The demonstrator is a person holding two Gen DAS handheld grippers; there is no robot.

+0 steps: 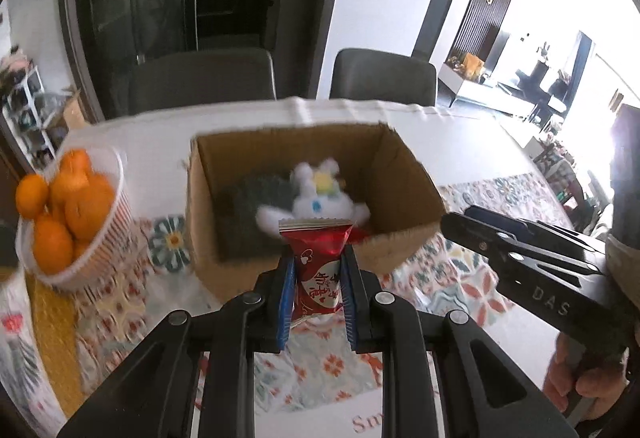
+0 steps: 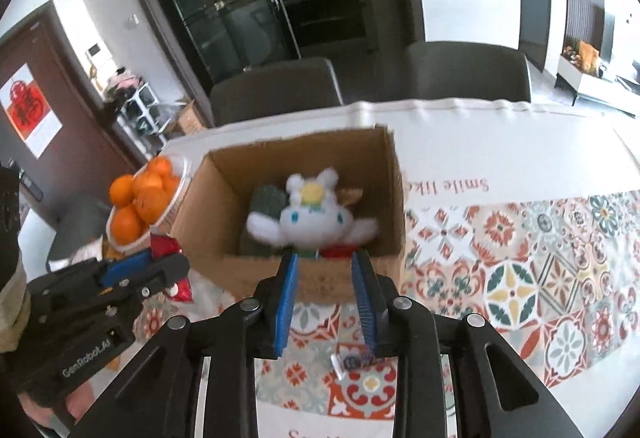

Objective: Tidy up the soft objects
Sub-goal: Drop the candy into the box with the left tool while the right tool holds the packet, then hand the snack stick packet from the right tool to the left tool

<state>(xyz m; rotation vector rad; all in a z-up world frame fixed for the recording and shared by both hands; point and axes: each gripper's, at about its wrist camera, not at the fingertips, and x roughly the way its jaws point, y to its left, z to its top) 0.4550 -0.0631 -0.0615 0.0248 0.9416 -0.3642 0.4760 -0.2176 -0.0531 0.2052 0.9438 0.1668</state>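
Left wrist view: your left claw [image 1: 316,292] grips the red snack packet [image 1: 318,270] upright, long axis vertical, crimped top toward the cardboard box [image 1: 404,174]. Your right claw [image 2: 326,296] stands open and empty before the box holding the white plush toy [image 2: 312,218].

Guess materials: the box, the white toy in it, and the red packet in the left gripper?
Box: corrugated cardboard by its look, matte brown, raw cut edges. White toy: plush fabric, fuzzy outline, probably stuffed. Red packet: glossy plastic or foil film, crimped top seal, light glinting off it; pinched in the left gripper.
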